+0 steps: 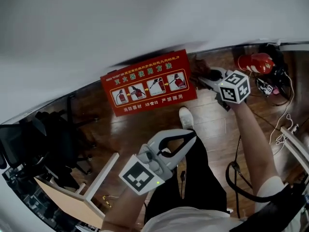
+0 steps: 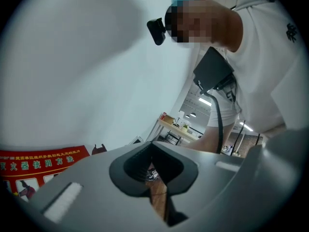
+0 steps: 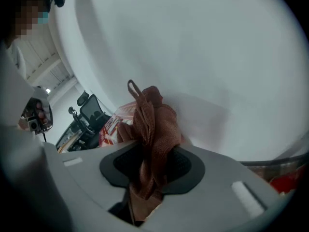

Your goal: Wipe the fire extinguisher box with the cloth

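right tongs [image 1: 206,77] are clamped on the brown cloth [image 3: 152,124] at the right end of the fire extinguisher box [image 1: 148,83], which sits on the floor [image 1: 145,129]; left tongs [image 1: 193,134] are together, empty (held back). wiping well likely means pressing the cloth flat and sweeping along the red face

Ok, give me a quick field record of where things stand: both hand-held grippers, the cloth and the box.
left hand-held gripper: shut, nothing between its jaws, held back from the box
right hand-held gripper: shut on the brown woven cloth
cloth state: bunched, sticking out past the jaws
red rectangular fire extinguisher box: by the white wall, printed instruction panel visible
cloth to box: at the box's right end in the head view; contact cannot be told
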{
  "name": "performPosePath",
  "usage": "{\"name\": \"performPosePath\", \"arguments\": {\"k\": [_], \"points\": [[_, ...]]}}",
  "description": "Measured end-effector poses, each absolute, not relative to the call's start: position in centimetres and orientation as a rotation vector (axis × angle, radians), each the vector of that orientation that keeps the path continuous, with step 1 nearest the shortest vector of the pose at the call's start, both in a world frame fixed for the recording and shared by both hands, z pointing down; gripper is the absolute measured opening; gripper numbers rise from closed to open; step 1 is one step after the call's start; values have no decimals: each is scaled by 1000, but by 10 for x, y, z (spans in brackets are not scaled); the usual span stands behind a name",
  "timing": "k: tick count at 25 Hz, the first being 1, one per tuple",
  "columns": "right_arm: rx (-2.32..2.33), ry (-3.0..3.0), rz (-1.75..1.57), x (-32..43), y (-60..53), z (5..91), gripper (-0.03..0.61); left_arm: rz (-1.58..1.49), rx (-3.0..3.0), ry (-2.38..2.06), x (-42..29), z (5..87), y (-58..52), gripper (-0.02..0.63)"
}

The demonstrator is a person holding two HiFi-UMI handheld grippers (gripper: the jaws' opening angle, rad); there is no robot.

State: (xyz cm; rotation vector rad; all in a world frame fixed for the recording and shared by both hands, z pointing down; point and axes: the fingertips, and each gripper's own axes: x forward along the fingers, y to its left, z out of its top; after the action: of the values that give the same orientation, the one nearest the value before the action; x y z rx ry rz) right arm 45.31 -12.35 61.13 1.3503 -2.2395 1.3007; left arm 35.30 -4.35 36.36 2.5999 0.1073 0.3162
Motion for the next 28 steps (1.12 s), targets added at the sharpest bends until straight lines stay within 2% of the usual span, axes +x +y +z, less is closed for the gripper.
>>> {"name": "performPosePath", "arguments": {"k": [6,13,20,24,28], "points": [[1252,-2318,1380,443,-126,703,120,406,2557,174,358,423,-32,0],[1282,-2105,1479,440,-130,848,120,521,2542,274,354,495,-13,0],[1198,-1835,1527,438,-107,969,121,497,2546,296,345,532,-3,0],[1232,-1763,1505,443,-82,974,120,509,2557,273,330,544,0,0],[1282,-1842,1407,440,-64,919,120,508,2584,185,303,538,-7,0]]}}
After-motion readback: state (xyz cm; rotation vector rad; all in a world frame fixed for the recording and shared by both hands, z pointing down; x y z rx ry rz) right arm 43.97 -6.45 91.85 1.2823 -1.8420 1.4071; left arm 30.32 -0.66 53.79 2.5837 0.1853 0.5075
